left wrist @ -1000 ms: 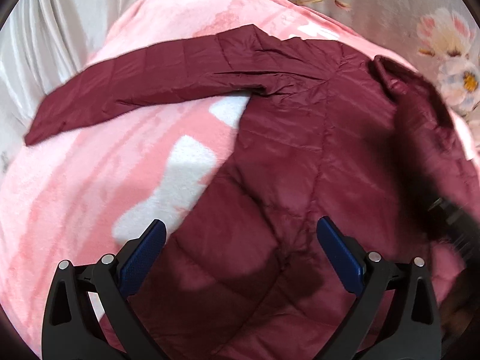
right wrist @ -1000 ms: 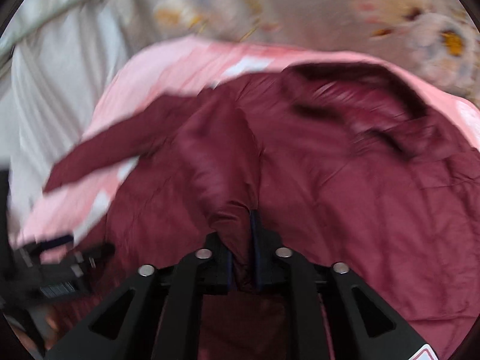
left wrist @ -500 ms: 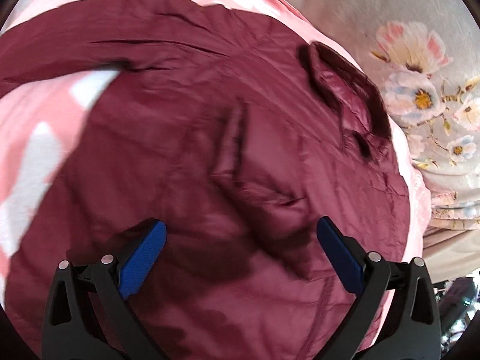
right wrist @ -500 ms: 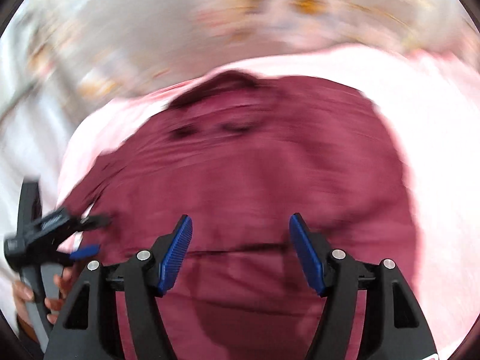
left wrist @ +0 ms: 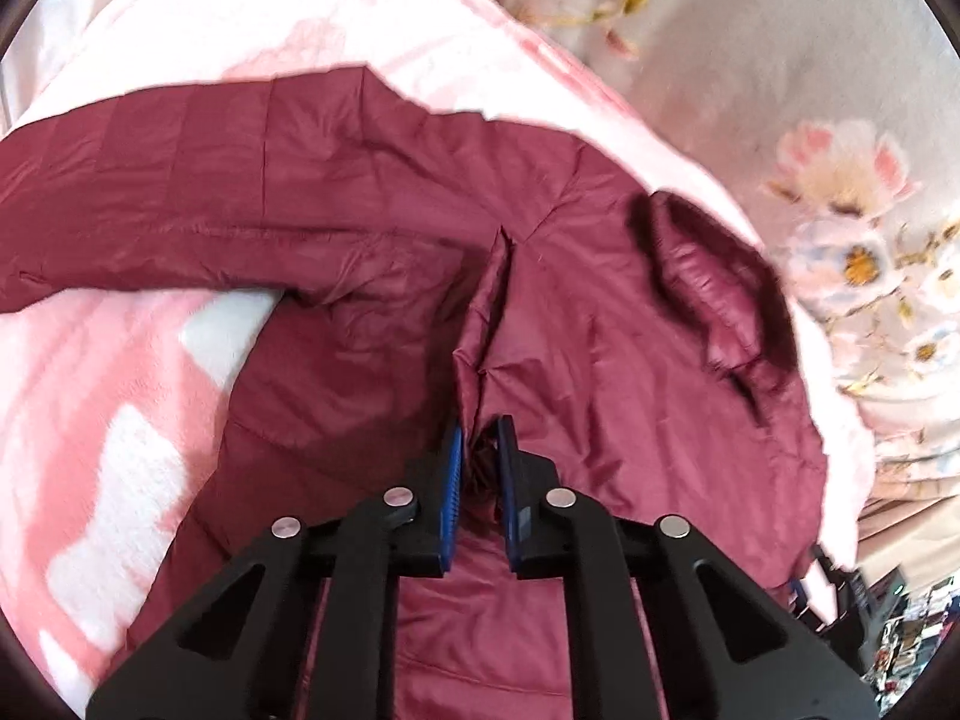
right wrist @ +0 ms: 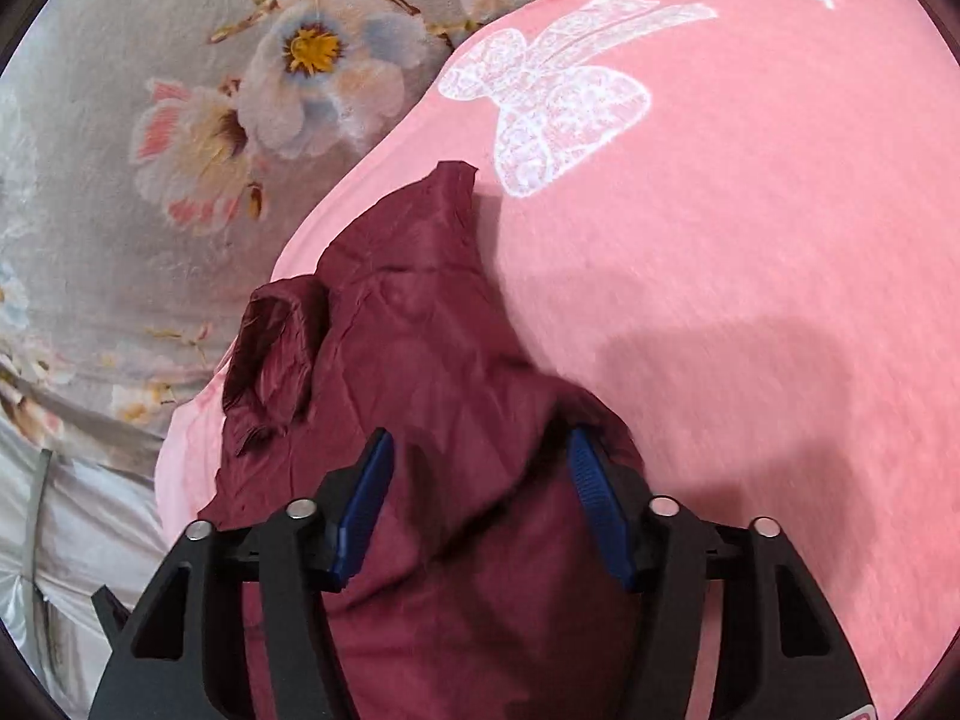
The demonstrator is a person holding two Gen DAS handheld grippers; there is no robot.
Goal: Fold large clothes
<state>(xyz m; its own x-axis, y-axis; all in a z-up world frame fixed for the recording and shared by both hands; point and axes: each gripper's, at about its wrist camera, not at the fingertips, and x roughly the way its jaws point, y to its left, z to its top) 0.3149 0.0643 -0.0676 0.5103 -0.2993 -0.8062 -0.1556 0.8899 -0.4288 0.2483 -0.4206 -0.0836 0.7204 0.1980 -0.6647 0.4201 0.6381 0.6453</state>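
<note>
A maroon quilted jacket lies spread on a pink blanket. Its left sleeve stretches out to the left and its dark collar is at the right. My left gripper is shut on a pinched ridge of the jacket's fabric near the middle. In the right wrist view the jacket lies below my right gripper, which is open with its blue pads on either side of a fold at the jacket's right edge. The collar shows at the left there.
The pink blanket carries a white bow print and covers a bed with a grey floral sheet. White bedding lies at the lower left. The floral sheet also borders the blanket at the far right.
My left gripper went from open to shut on a ridge of the jacket. My right gripper let go of the fabric it held, opened, and swung over to the jacket's right edge.
</note>
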